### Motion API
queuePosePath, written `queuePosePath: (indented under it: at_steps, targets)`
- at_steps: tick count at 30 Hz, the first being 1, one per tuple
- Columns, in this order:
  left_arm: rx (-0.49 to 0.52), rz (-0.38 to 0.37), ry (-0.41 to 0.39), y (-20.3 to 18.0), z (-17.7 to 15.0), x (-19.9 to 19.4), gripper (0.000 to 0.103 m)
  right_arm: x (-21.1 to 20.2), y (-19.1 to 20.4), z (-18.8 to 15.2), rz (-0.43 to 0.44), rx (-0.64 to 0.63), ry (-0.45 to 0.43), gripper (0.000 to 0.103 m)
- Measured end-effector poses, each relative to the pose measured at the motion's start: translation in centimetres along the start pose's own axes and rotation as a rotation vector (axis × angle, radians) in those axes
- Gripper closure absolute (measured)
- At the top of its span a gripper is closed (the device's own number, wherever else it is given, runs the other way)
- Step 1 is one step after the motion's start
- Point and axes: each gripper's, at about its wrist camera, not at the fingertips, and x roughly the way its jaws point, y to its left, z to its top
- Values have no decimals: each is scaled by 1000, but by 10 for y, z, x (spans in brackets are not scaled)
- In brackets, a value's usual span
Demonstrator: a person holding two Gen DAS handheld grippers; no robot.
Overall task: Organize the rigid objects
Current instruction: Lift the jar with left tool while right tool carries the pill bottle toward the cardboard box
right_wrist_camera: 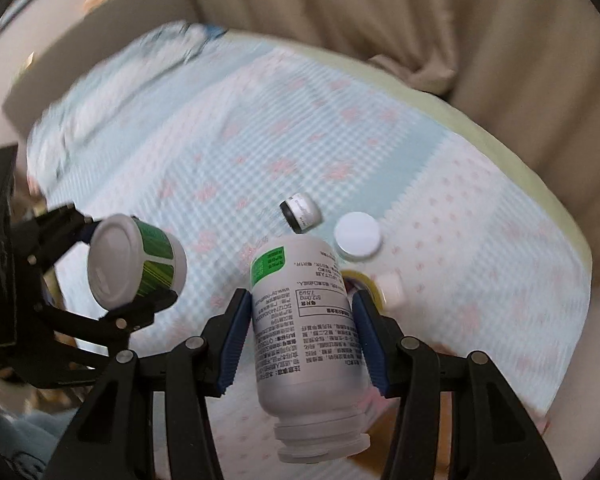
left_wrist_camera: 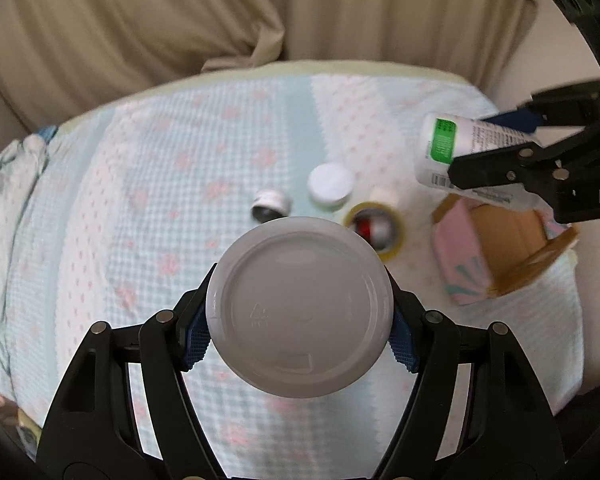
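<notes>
My left gripper (left_wrist_camera: pixel 300 320) is shut on a white jar with a green label (left_wrist_camera: pixel 300 308), its flat end facing the camera; the same jar shows in the right wrist view (right_wrist_camera: pixel 136 264), held above the cloth. My right gripper (right_wrist_camera: pixel 300 332) is shut on a white pill bottle with a green patch (right_wrist_camera: pixel 304 328), cap end toward the camera; it also shows in the left wrist view (left_wrist_camera: pixel 460 156), above an open cardboard box (left_wrist_camera: pixel 500 252).
On the blue-and-pink patterned cloth (left_wrist_camera: pixel 160 200) lie a small dark-capped vial (left_wrist_camera: pixel 270 204), a white round jar (left_wrist_camera: pixel 330 184), a yellow tape roll (left_wrist_camera: pixel 374 232) and a small white cap (left_wrist_camera: pixel 384 196). Beige curtains (left_wrist_camera: pixel 180 20) hang behind.
</notes>
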Motion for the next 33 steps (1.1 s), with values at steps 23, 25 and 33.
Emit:
queuePosePath:
  at_steps: [23,25,33]
  targets:
    - [177,-240,40,-271,84,21,34,-137,-209,-204,-151,607,-86,55]
    - [184,-245,70,-290,84,36,34,-129,-230,-218,-152,655,-64,55]
    - [203,-210,211,-339,84,121,34,-70,-288,-251,-106,804,2,55]
